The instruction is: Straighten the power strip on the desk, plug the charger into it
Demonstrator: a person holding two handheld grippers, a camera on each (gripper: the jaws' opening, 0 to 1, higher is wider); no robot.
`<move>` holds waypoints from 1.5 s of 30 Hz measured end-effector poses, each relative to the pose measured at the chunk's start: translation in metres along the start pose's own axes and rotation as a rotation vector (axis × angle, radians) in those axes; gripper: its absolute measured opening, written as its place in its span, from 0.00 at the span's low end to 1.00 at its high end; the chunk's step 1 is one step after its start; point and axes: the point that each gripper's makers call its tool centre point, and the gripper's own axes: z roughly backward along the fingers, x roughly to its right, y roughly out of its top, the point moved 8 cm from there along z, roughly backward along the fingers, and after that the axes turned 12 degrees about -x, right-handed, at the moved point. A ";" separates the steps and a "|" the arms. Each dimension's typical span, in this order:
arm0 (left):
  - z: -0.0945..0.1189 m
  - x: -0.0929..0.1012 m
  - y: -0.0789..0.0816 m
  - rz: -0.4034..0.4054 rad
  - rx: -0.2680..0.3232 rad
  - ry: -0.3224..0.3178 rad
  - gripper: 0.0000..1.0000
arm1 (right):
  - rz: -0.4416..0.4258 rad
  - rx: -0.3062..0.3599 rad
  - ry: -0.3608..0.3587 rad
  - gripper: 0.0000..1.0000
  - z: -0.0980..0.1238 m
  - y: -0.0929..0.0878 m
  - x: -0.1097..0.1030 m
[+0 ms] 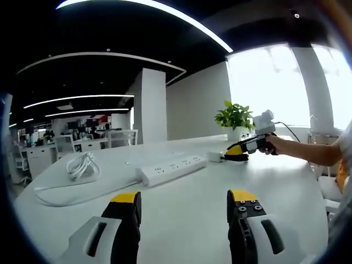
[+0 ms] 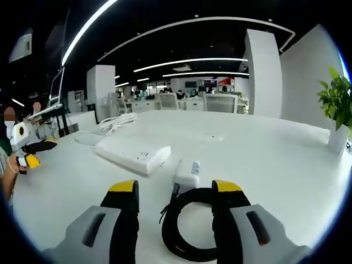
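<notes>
So there's one power strip lying skewed mid-desk with its white cord bundled at the far-left end, and one white charger just right of it, its black cable coiled nearest the right gripper. The strip looks rigid, light and probably slidey on the desk, so I'd nudge it by its long edges; the charger's a small hard block, best pinched across its flat sides rather than by the floppy cable. Both the left gripper and the right one have their jaws spread wide, holding nothing.

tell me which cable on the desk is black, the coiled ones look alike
The charger's cable, looped between the right gripper's open jaws, is black. The power strip's coiled cord at the desk's far end is white.
</notes>
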 end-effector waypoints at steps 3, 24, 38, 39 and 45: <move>-0.001 0.000 0.000 0.004 0.001 -0.003 0.64 | -0.027 0.000 0.003 0.57 -0.004 0.003 0.001; -0.004 0.006 0.001 0.009 0.007 -0.015 0.64 | 0.075 -0.071 -0.037 0.46 0.000 -0.010 -0.007; -0.004 0.007 0.001 0.015 0.009 -0.014 0.64 | 0.058 -0.125 -0.032 0.26 0.000 -0.025 -0.002; -0.004 0.007 0.001 0.016 0.009 -0.014 0.64 | 0.063 -0.129 -0.037 0.26 0.000 -0.026 -0.002; -0.006 0.008 0.001 0.017 0.011 -0.019 0.64 | 0.147 -0.145 -0.070 0.25 -0.001 -0.028 -0.004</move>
